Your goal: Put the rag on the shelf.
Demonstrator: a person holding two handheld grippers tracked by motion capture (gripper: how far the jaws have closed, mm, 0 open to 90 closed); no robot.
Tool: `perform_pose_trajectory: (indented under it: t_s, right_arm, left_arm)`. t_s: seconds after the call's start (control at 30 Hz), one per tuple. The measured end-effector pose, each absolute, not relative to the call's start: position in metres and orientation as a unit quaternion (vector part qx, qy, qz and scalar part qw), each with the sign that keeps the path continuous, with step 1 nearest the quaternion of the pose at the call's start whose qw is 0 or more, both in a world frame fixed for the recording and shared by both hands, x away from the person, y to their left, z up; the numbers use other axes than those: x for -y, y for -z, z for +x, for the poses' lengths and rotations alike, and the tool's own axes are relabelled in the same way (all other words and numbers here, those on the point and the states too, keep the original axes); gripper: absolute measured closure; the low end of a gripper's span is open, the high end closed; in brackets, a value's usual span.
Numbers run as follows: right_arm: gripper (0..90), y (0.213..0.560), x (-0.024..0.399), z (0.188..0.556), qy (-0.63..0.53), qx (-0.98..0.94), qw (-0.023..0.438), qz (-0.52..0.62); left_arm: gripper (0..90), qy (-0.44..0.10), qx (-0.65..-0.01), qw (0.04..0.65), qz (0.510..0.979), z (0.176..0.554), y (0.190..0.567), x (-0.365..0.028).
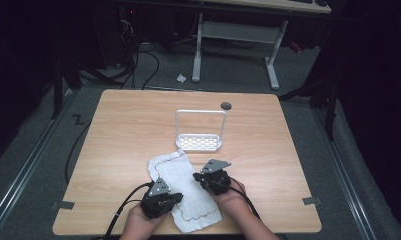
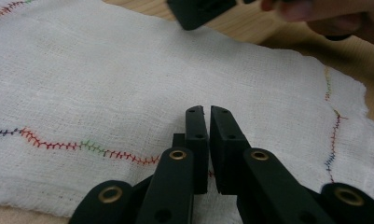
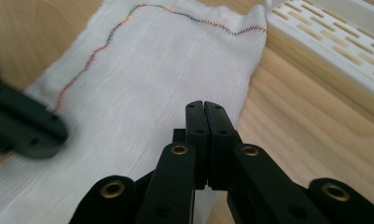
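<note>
Dark floor and cables ring one wooden table (image 1: pixel 138 125) in the high view; on it you have one white cloth (image 1: pixel 183 187) at lower centre, lying flat and slanting from upper left to lower right, and one white rack (image 1: pixel 200 131) just above it, a slotted base with an upright wire frame; your two hands enter at the bottom, the left gripper (image 1: pixel 160 199) at the cloth's left edge, the right gripper (image 1: pixel 212 176) at its right edge.

Left gripper view: the left gripper (image 2: pixel 207 109) sits low over the cloth (image 2: pixel 105 84), its jaws nearly together with a thin gap and nothing between them; one wavy line of multicoloured stitching (image 2: pixel 58 145) runs near the cloth's hem at lower left; the right gripper's tip (image 2: pixel 201 11) shows at the top.

Right gripper view: the right gripper (image 3: pixel 204 103) has its jaws pressed together, gripping nothing, above the cloth's (image 3: pixel 152 74) right edge; the rack's (image 3: pixel 334 42) slotted base fills the upper right; the left gripper (image 3: pixel 24 123) blurs at the left.
</note>
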State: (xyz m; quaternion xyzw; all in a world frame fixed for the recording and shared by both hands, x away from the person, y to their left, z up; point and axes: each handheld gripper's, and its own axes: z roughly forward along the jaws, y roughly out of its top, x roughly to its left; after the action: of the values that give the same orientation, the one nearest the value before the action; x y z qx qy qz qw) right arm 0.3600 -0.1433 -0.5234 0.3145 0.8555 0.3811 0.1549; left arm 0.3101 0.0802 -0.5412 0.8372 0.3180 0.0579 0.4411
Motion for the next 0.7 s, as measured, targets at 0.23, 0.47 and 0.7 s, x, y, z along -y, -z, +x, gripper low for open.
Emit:
perform_pose_trajectory:
  t_s: [0.23,0.47,0.7]
  right_arm:
    - [90.0,0.532,0.134,0.381,-0.37,-0.858,0.147,0.324]
    - [90.0,0.534,0.152,0.364,-0.374,-0.853,0.153,0.33]
    - [90.0,0.534,0.175,0.34,-0.376,-0.847,0.147,0.345]
  left_arm:
    - [84.8,-0.052,-0.314,0.442,0.839,0.309,0.541,-0.083]
    - [83.8,-0.039,-0.298,0.442,0.845,0.304,0.541,-0.08]
    - [83.7,-0.021,-0.283,0.444,0.85,0.301,0.541,-0.077]
